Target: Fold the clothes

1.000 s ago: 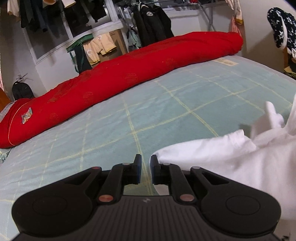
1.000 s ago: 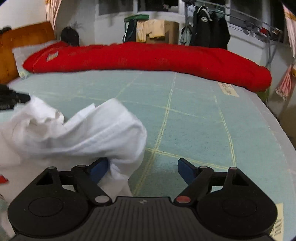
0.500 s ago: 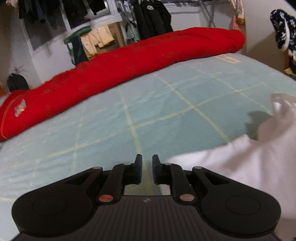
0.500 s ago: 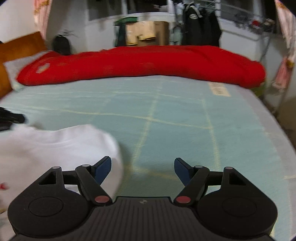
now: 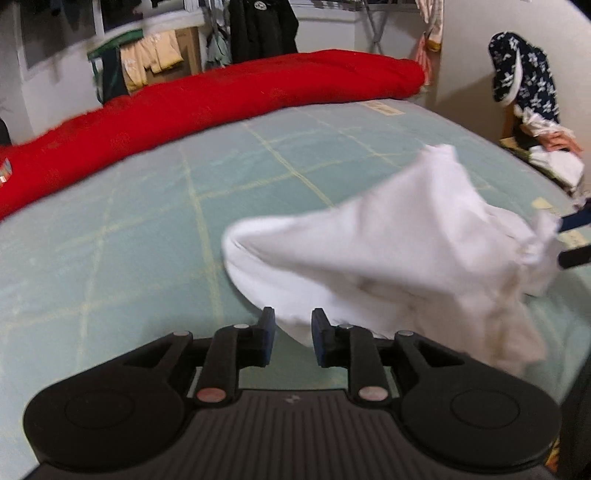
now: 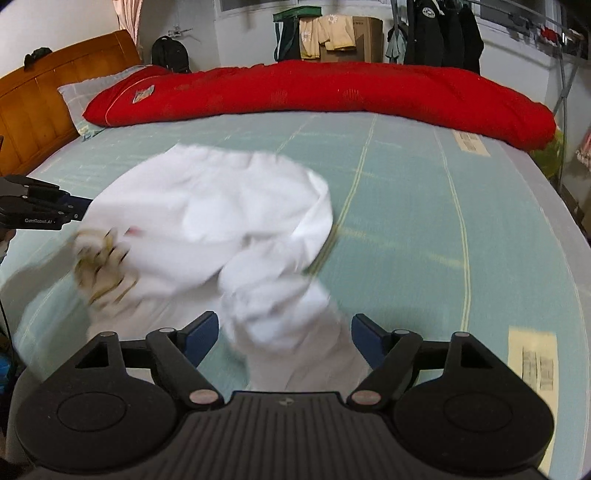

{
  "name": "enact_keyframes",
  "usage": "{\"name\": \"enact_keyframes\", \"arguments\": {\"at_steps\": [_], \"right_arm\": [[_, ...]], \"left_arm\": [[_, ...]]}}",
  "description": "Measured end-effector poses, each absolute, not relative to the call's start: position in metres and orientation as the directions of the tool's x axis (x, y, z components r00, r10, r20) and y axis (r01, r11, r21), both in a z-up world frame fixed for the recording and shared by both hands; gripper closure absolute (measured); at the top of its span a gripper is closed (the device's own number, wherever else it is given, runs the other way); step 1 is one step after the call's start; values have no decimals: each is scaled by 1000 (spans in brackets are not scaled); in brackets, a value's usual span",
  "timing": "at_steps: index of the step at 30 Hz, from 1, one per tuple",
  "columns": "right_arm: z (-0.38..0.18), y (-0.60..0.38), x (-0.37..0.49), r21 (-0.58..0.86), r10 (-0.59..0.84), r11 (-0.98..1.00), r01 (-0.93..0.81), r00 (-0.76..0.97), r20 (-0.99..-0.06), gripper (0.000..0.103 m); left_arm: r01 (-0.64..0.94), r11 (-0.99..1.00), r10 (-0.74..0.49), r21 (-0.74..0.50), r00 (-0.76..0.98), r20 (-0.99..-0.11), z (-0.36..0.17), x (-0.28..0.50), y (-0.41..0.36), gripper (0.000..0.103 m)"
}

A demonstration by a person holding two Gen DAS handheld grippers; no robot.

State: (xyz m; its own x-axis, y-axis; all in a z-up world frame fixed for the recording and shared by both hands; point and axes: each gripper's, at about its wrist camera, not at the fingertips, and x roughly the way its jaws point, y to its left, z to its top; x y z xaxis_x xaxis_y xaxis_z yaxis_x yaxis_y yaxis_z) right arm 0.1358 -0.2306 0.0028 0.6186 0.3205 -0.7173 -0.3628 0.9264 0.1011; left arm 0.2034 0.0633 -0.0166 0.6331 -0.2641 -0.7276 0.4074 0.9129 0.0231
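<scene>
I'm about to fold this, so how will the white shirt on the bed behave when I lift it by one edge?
The white shirt is probably floppy: it lies bunched in soft folds. It looks thin, so likely light. It should sag and drag over the bed rather than hold shape.

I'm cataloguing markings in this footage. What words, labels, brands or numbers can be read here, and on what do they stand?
"GenRobot.AI", roughly as it reads, small: on the side of the left gripper, seen from the right wrist view.
Printed labels on the mattress, such as the label near its edge: too blurred to read.
Round badge on the hanging black jacket: too small to read.
Patch on the red quilt: unreadable.
</scene>
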Motion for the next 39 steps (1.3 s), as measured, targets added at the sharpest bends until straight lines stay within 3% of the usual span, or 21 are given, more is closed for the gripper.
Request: {"name": "enact_keyframes", "arguments": {"at_steps": [3,5,7,12,21,24,27,32,35,39], "right_arm": [[-2,-226,117,48,271,937,-346,633,-725,19],[-4,-220,106,-4,232,941,-338,654,-720,17],[-4,-213,99,-58,198,940,-335,679,-707,13],[-1,-200,106,-161,151,928,-336,734,-662,8],[-20,-187,166,-138,163,932,-336,727,-667,6],[-32,-189,184,-167,133,927,-336,709,-692,6],[-33,-209,196,-169,103,936,-307,703,-703,2],[-28,-229,208,-103,117,959,-266,696,-709,1],[-31,-217,212,-100,141,949,-298,687,-712,1],[-42,-218,221,-190,41,949,-250,697,-715,1]], "left_arm": [[420,907,-303,-21,620,-724,-17,190,62,70],[427,903,-328,-47,615,-717,-17,181,61,55],[430,900,-350,-74,610,-711,-17,174,60,48],[355,925,-340,-132,623,-705,-19,182,63,39],[160,953,-303,-258,555,-774,-62,249,68,39],[153,972,-234,-179,568,-789,-66,257,64,42],[150,989,-100,-11,602,-792,-62,259,61,43],[190,980,-156,-55,571,-806,-58,268,53,50],[218,976,-120,8,566,-815,-63,269,40,50],[196,976,-39,96,589,-807,-60,271,40,51]]}}
